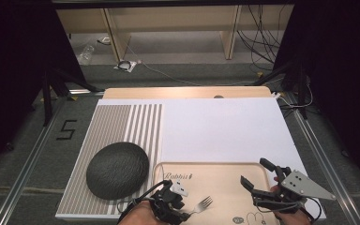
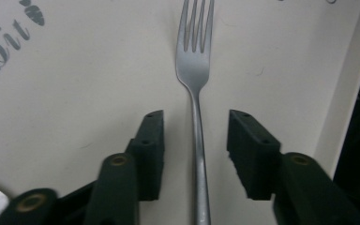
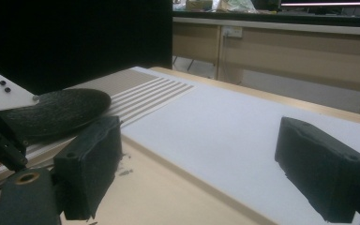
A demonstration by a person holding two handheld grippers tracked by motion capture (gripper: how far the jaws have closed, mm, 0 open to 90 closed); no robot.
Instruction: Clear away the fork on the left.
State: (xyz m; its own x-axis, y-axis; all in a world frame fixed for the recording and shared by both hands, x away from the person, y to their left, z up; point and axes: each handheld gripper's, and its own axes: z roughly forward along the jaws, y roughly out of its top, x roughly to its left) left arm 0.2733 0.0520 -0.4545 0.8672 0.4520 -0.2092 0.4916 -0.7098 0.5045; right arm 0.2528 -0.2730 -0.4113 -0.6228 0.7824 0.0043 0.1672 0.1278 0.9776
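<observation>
A metal fork (image 1: 204,204) lies on a beige tray (image 1: 225,171) printed with a rabbit design, tines pointing away from the left hand. My left gripper (image 1: 183,212) sits low over the tray's near left part. In the left gripper view the fork (image 2: 194,70) runs straight up the middle, its handle between the two black pads (image 2: 150,150) of the left gripper (image 2: 196,126) with a gap on each side, so the gripper is open. At the tray's right end my right gripper (image 1: 254,171) is open with nothing between its pads (image 3: 93,159).
A dark round textured mat (image 1: 117,169) rests on a striped placemat (image 1: 122,122) left of the tray. A white board (image 1: 225,126) covers the table beyond the tray. The table's far wooden edge (image 1: 187,92) runs along the back.
</observation>
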